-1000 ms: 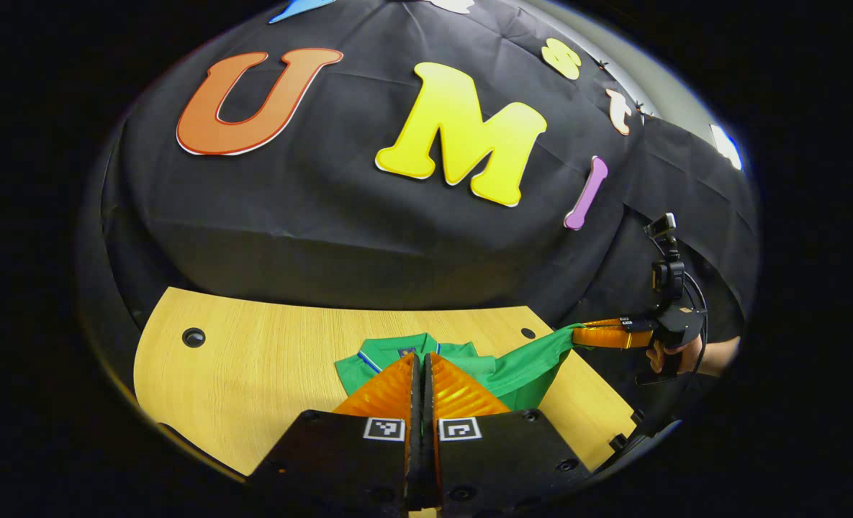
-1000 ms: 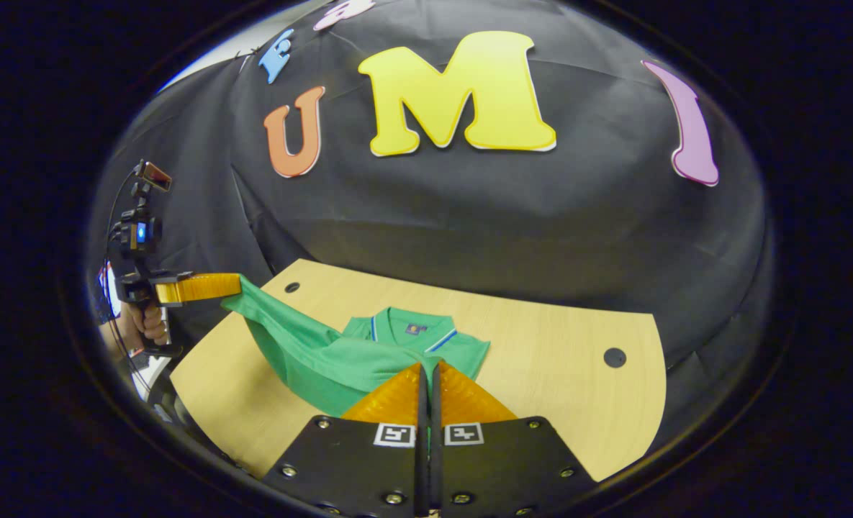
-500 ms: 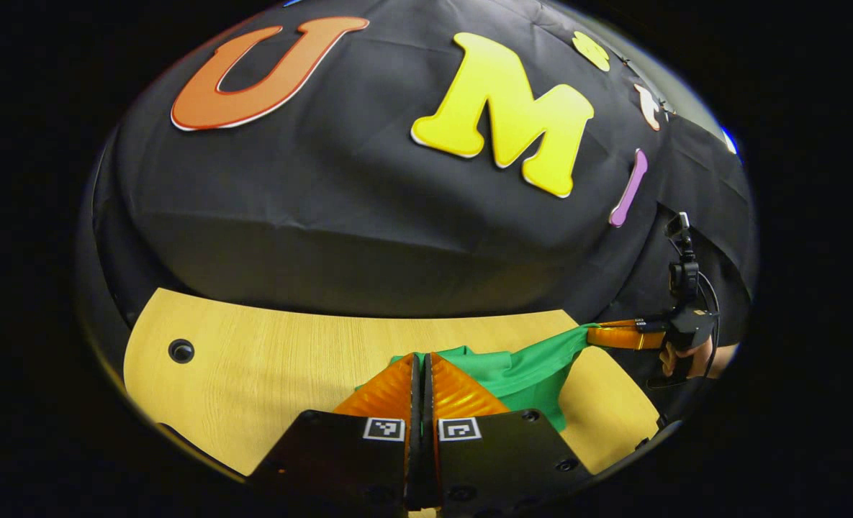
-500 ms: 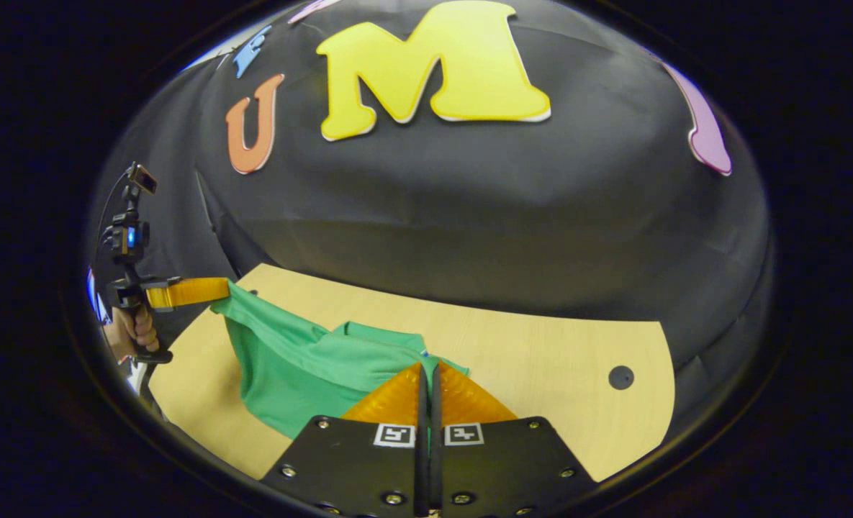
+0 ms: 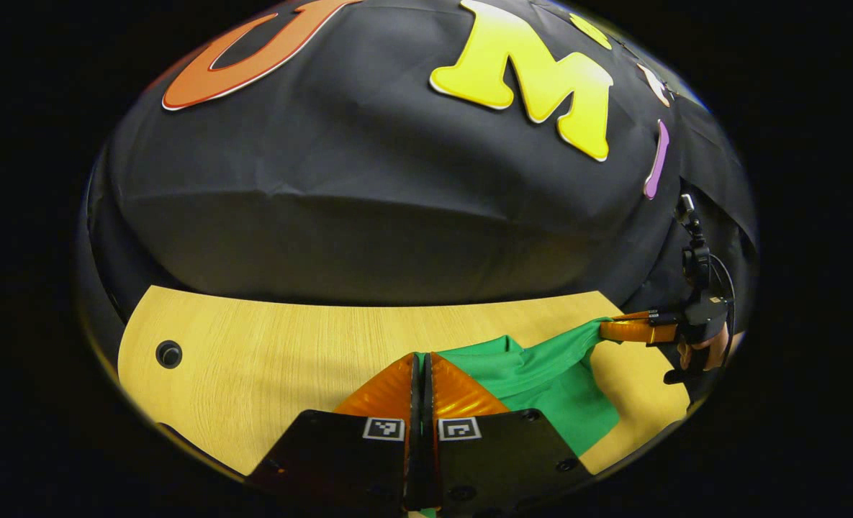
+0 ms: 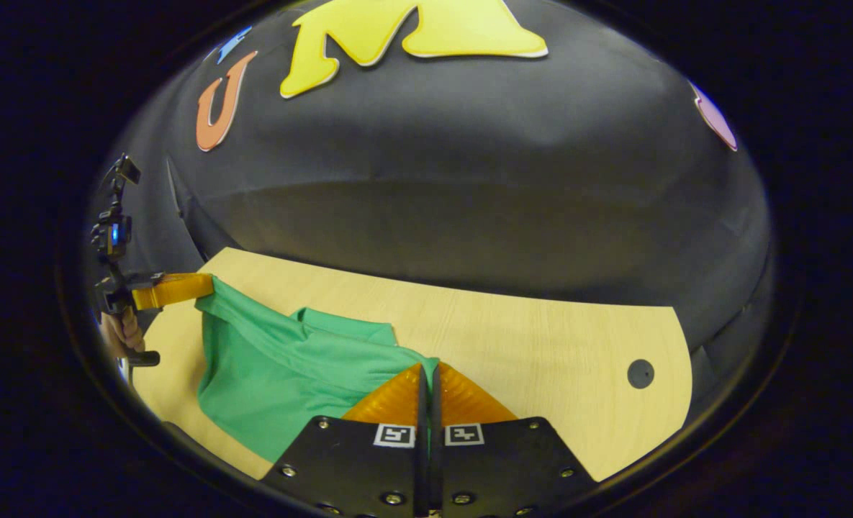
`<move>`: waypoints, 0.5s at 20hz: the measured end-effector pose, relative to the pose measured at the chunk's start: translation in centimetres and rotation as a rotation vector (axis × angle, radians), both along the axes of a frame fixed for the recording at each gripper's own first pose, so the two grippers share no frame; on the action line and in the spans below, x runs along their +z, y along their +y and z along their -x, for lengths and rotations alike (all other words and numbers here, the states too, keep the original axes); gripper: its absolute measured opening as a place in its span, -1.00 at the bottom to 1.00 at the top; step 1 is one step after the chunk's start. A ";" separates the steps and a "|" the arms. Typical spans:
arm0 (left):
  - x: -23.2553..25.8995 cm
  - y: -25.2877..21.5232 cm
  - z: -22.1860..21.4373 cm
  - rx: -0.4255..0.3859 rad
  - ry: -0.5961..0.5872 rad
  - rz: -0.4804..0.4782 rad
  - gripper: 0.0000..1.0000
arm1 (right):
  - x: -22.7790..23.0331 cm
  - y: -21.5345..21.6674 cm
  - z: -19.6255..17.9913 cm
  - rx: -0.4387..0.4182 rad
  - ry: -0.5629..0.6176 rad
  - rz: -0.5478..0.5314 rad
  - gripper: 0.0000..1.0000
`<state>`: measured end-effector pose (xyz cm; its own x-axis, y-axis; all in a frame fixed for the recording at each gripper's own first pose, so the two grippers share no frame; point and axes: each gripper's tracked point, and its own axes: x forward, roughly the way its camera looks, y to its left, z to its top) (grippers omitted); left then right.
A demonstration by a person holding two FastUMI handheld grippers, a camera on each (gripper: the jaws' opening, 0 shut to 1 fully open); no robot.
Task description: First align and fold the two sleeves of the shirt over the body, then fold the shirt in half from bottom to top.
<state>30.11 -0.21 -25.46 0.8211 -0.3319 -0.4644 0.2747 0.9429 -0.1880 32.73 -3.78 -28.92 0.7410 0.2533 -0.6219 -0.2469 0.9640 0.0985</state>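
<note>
Fingers of both grippers, left [image 5: 422, 357] and right [image 6: 426, 368], pinch the green cotton shirt's [image 6: 275, 374] bottom hem. Sleeves look folded already, and the bottom-to-top fold over the pale wooden table [image 6: 541, 345] is underway, not yet laid down.

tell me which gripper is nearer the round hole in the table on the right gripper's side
Right. The right gripper is nearer the hole; the left gripper holds the shirt across the table.

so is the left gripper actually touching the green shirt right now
Touching. In the right gripper view the left gripper meets the raised corner of the green shirt, and the cloth hangs taut from its fingers above the table.
</note>
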 end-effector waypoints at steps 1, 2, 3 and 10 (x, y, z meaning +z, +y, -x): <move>-0.6 0.1 -0.2 0.015 0.007 -0.018 -0.94 | -0.5 0.2 -0.3 -0.002 -0.002 0.011 -0.99; -1.4 0.1 -0.6 0.028 0.013 -0.037 -0.93 | -0.9 0.2 -0.8 -0.006 -0.007 0.023 -0.99; -2.1 0.2 -0.9 0.041 0.016 -0.050 -0.92 | -1.1 0.2 -1.1 -0.017 -0.014 0.029 -0.97; -4.7 0.9 -1.4 0.102 0.054 -0.092 -0.34 | -2.9 0.4 -2.3 -0.053 -0.012 0.054 -0.37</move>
